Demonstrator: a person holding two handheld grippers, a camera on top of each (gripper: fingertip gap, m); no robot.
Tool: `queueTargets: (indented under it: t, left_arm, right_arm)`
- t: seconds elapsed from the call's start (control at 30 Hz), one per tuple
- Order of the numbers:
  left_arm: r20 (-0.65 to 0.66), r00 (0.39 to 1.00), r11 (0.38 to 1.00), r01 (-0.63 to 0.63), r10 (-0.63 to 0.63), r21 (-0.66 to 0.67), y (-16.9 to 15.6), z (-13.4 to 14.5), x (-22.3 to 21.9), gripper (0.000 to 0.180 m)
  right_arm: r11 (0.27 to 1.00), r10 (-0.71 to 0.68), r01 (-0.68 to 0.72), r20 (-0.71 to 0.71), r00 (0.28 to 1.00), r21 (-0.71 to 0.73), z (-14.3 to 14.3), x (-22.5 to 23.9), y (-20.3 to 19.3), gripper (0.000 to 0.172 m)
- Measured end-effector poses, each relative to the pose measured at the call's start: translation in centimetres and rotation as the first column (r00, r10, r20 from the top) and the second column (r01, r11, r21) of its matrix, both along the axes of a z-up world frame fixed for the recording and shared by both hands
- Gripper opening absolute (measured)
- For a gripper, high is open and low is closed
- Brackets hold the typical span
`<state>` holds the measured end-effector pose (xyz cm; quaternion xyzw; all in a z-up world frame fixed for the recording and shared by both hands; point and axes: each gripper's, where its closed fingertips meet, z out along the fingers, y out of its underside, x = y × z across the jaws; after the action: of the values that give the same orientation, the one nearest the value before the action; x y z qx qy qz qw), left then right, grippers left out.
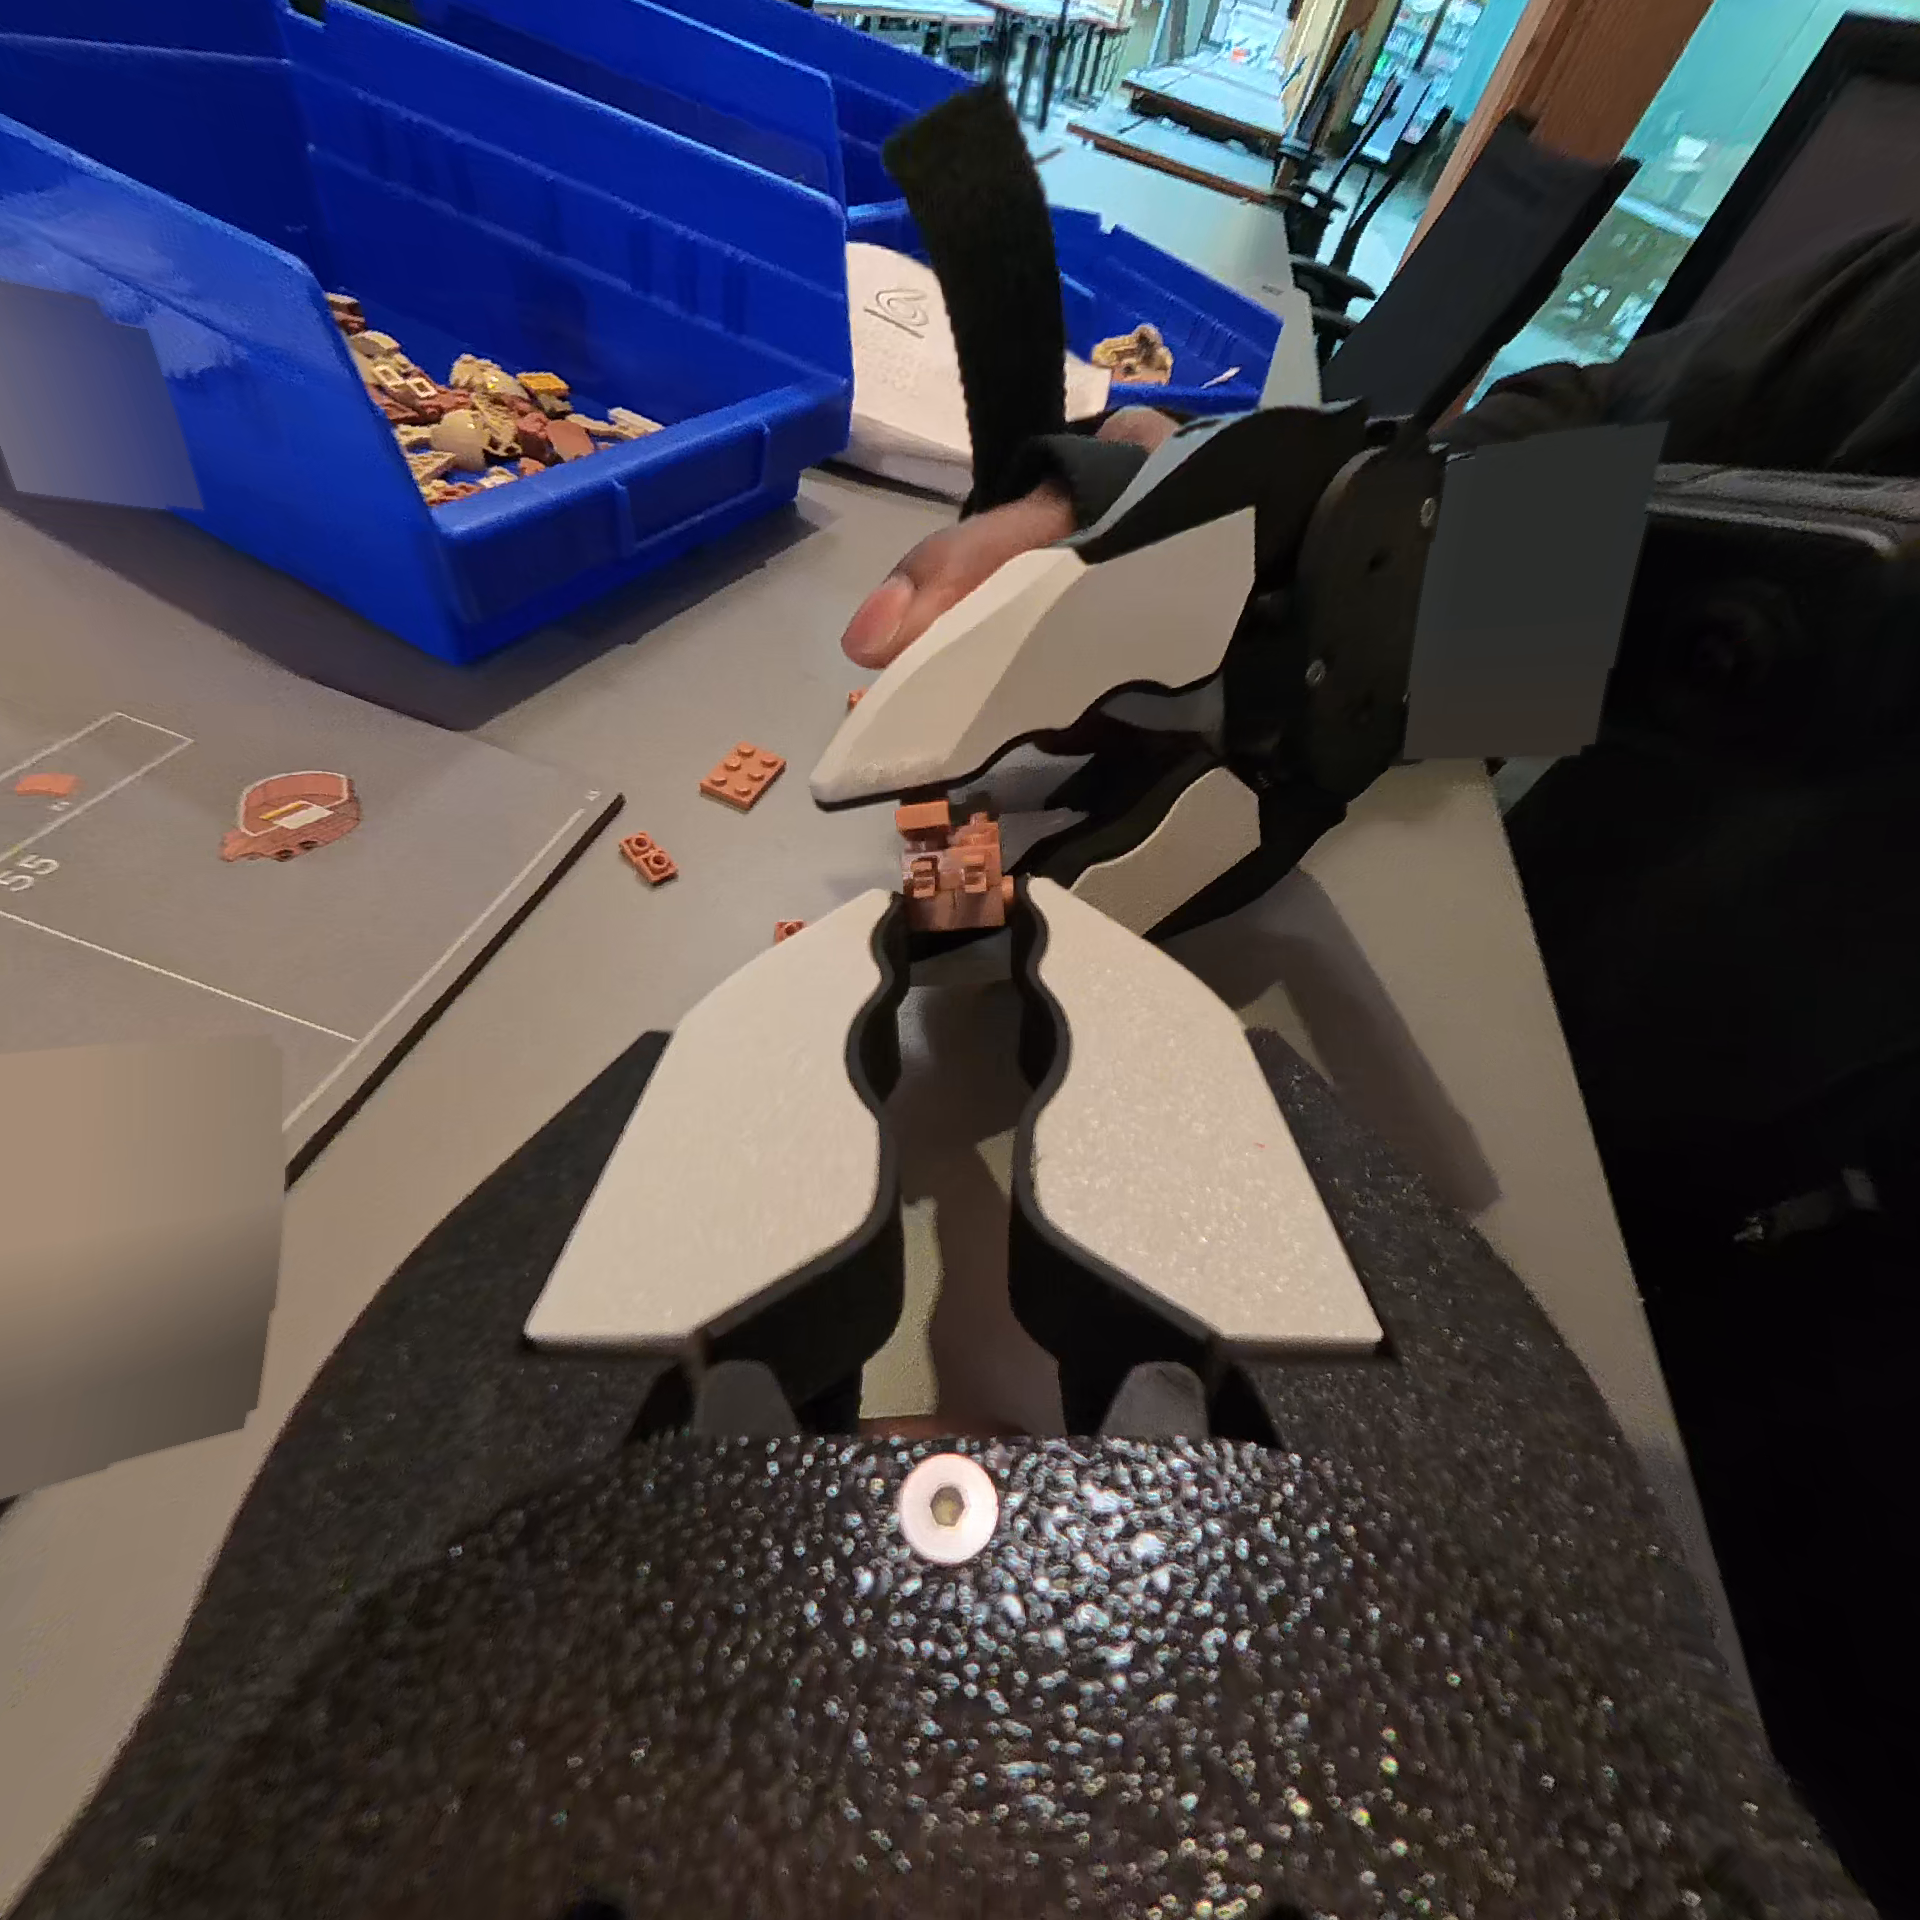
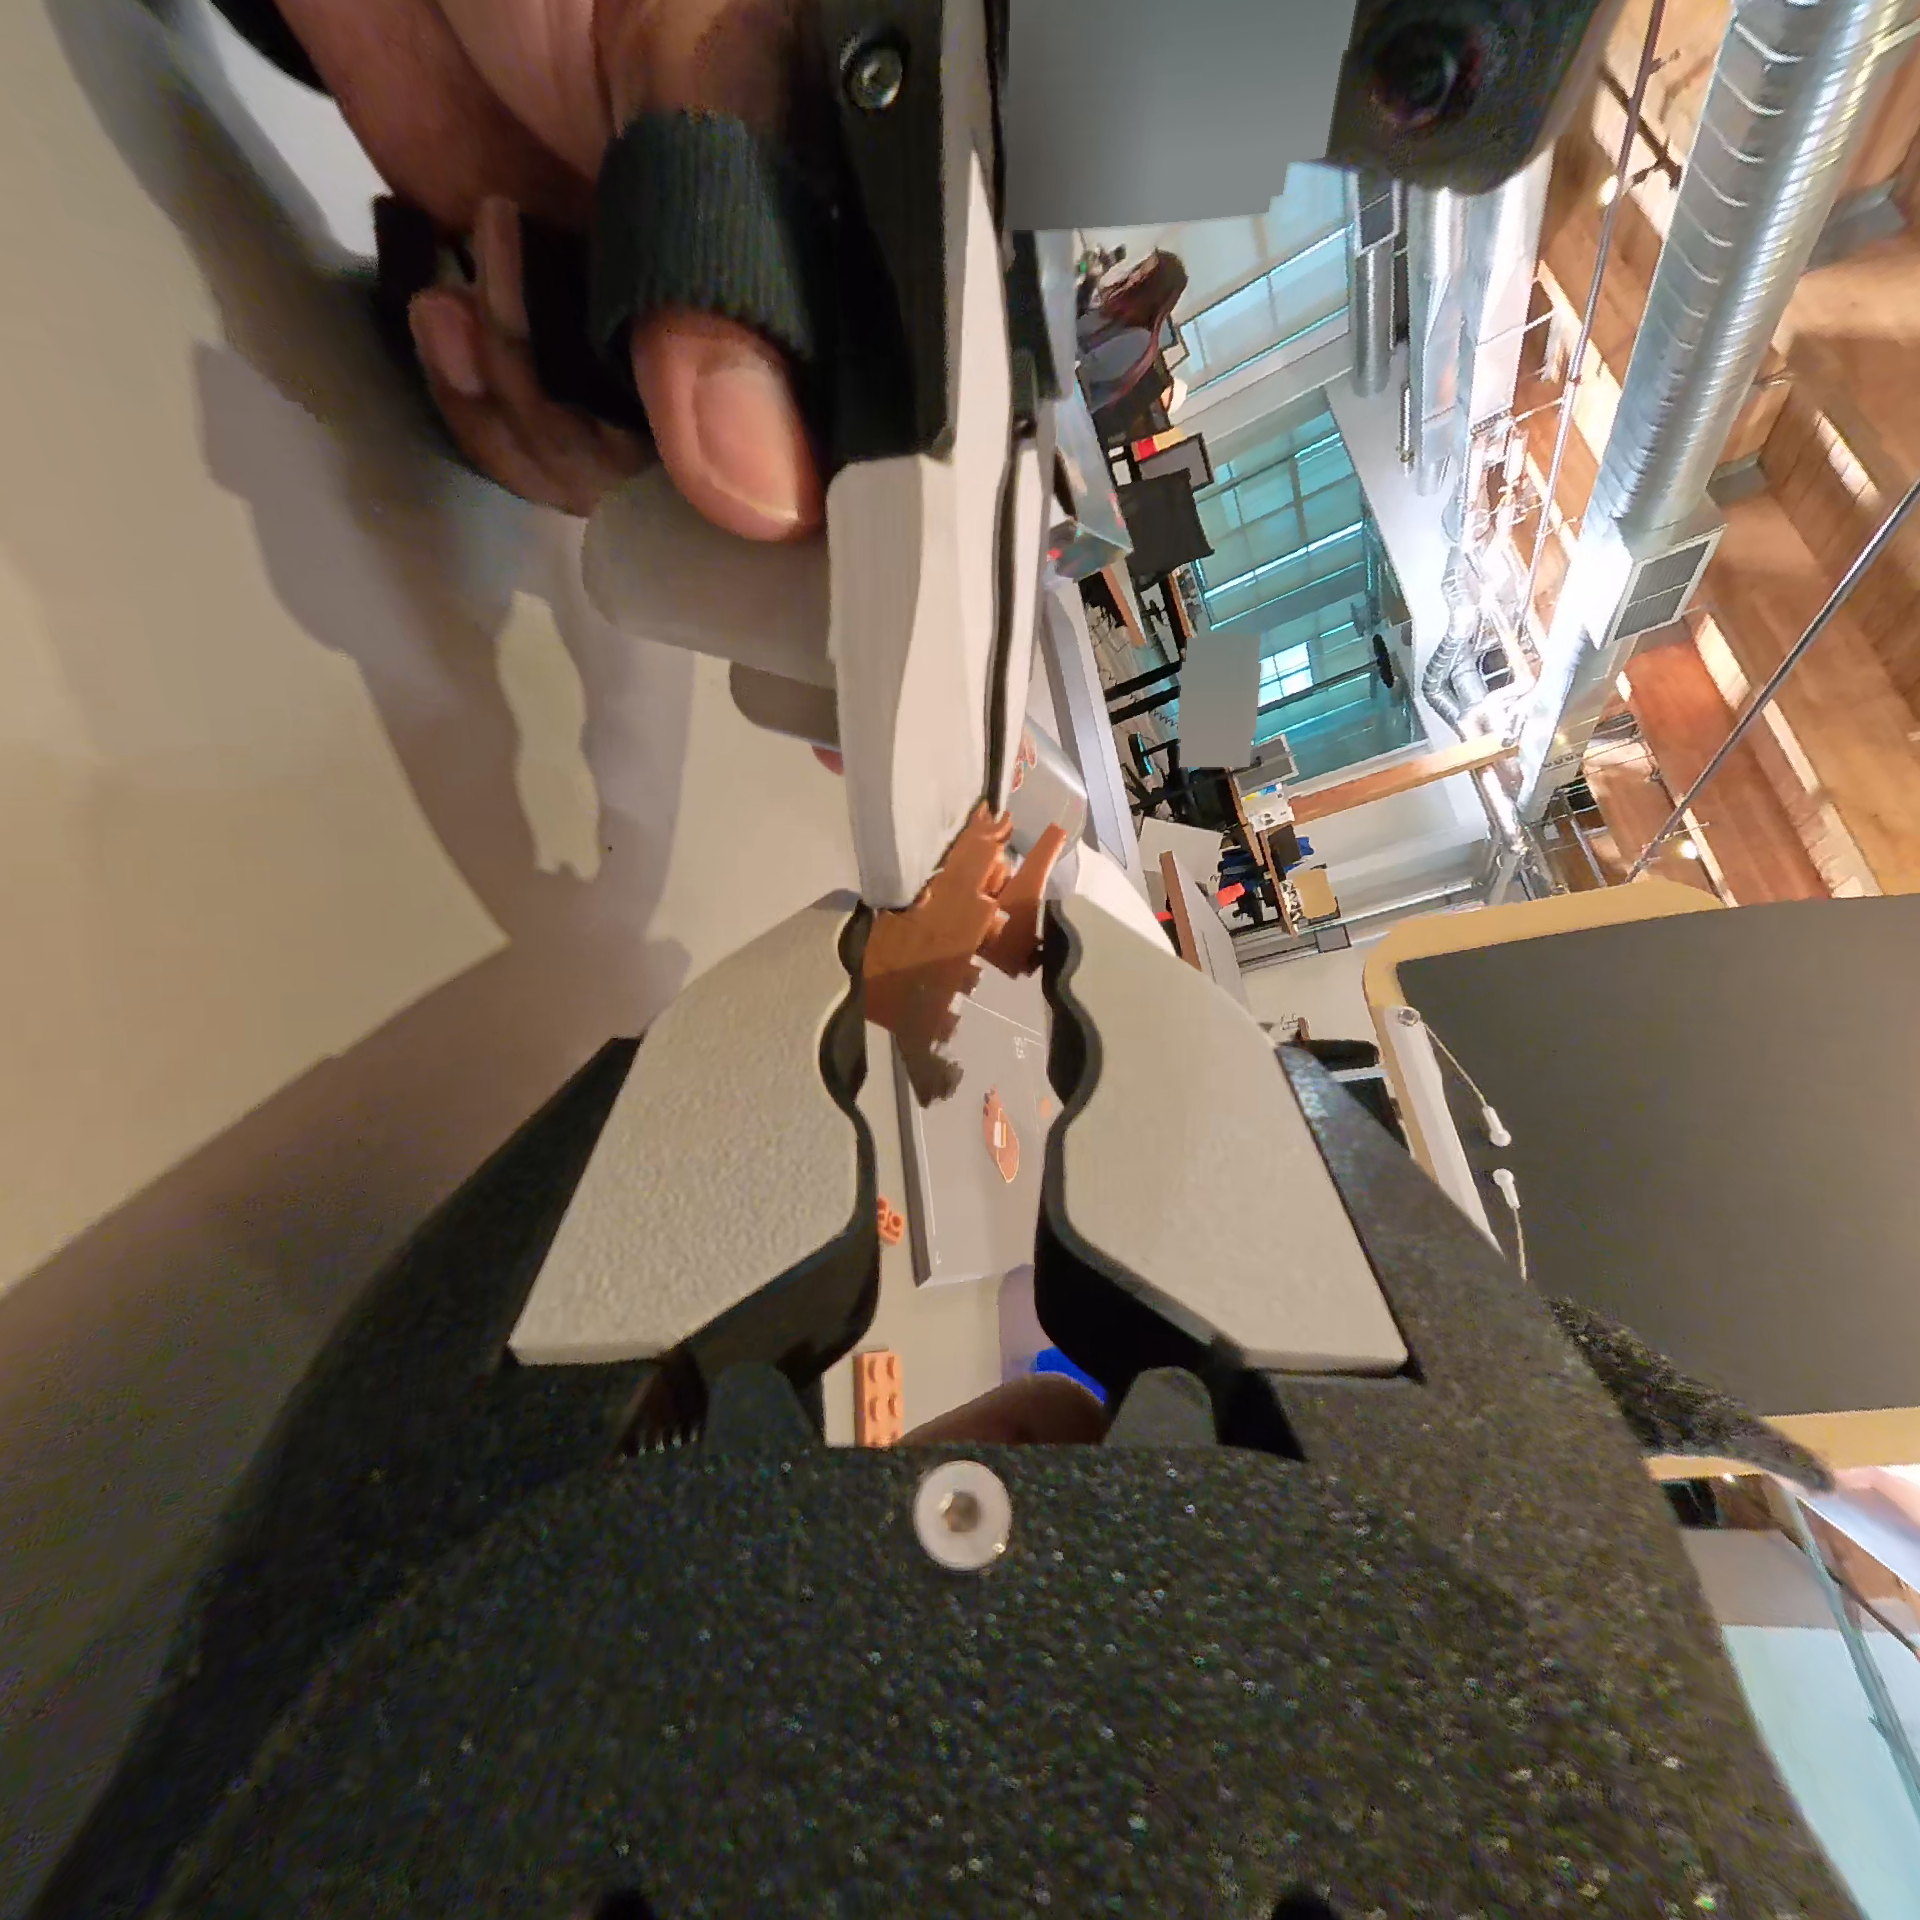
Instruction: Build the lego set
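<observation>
Both grippers clamped on one reddish-brown brick assembly

The left gripper (image 1: 956, 904) has its jaws closed on the lower part of the small brick assembly (image 1: 951, 868) above the grey table (image 1: 623, 935); the right gripper (image 2: 956, 925), coming in from 2 o'clock, pinches it too. Loose plates (image 1: 742, 774) lie at 10 o'clock, blue bins (image 1: 644, 416) beyond. It looks like a piece being pressed on, which calls for a steady squeeze.

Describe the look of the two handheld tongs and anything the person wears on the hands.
Both tongs, left and right, have pale grey, textured, leaf-shaped fingers edged with wavy black pads, mounted on a speckled black body with a silver screw. A black ribbed fabric strap loops over the thumb. The right arm wears a dark sleeve.
</observation>
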<state>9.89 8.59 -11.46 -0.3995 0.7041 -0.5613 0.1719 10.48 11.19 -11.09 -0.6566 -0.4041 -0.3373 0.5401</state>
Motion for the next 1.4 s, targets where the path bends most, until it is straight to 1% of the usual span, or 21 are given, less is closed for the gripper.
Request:
queueTargets:
  t: [0.13, 0.27, 0.37, 0.43, 0.5, 0.6, 0.67, 0.77, 0.97, 1.23, 1.4]
  left_arm:
    - [0.001, 1.0, 0.998, -0.019, 0.019, 0.06, 0.1, -0.5, 0.1, 0.017]
    - [-0.003, 1.0, 0.995, -0.028, 0.029, 0.098, 0.2, -0.9, 0.2, 0.017]
    - [-0.003, 0.999, 0.994, -0.035, 0.035, 0.108, 0.3, -1.0, 0.2, 0.017]
    - [-0.004, 1.0, 0.996, -0.028, 0.029, 0.079, 0.4, -0.8, 0.2, 0.017]
    - [-0.008, 1.0, 0.999, -0.023, 0.023, 0.045, 0.5, -0.5, 0.2, 0.017]
    - [-0.002, 1.0, 0.999, -0.021, 0.021, 0.033, 0.5, -0.4, 0.2, 0.017]
    - [0.002, 1.0, 0.999, -0.022, 0.022, 0.027, 0.5, -0.3, 0.3, 0.017]
    - [0.003, 1.0, 1.0, -0.028, 0.028, 0.014, 0.7, -0.2, 0.4, 0.017]
    - [0.011, 1.0, 0.999, -0.03, 0.029, 0.012, 0.6, -0.1, 0.5, 0.018]
    - [0.086, 0.996, 0.999, -0.015, 0.018, -0.03, 0.5, 1.2, 0.5, 0.018]
    - [0.122, 0.992, 0.999, -0.011, 0.016, -0.047, 0.4, 1.7, 0.5, 0.018]
  right_arm:
    - [1.0, -0.018, 0.02, 0.06, 0.998, -0.023, -0.6, 0.2, 0.1, 0.031]
    - [0.999, -0.03, 0.035, 0.152, 0.988, -0.028, -0.9, 0.4, 0.2, 0.031]
    - [0.999, -0.041, 0.045, 0.244, 0.969, -0.012, -0.8, 0.6, 0.3, 0.031]
    - [0.999, -0.051, 0.05, 0.284, 0.958, 0.012, -0.6, 0.7, 0.4, 0.032]
    - [0.999, -0.048, 0.049, 0.234, 0.971, 0.003, -0.7, 0.6, 0.4, 0.037]
    - [0.999, -0.029, 0.031, 0.089, 0.996, -0.022, -0.6, 0.3, 0.4, 0.038]
    - [0.999, -0.021, 0.022, 0.006, 1.0, -0.038, -0.6, 0.2, 0.3, 0.038]
    - [0.999, -0.021, 0.018, -0.061, 0.998, -0.046, -0.5, 0.1, 0.3, 0.041]
    - [0.999, -0.015, 0.01, -0.115, 0.993, -0.048, -0.3, -0.1, 0.4, 0.042]
    - [1.0, -0.008, 0.01, -0.111, 0.994, 0.014, 1.0, -0.2, 0.3, 0.042]
    - [0.999, -0.008, 0.012, -0.082, 0.997, 0.048, 1.7, -0.2, 0.3, 0.042]
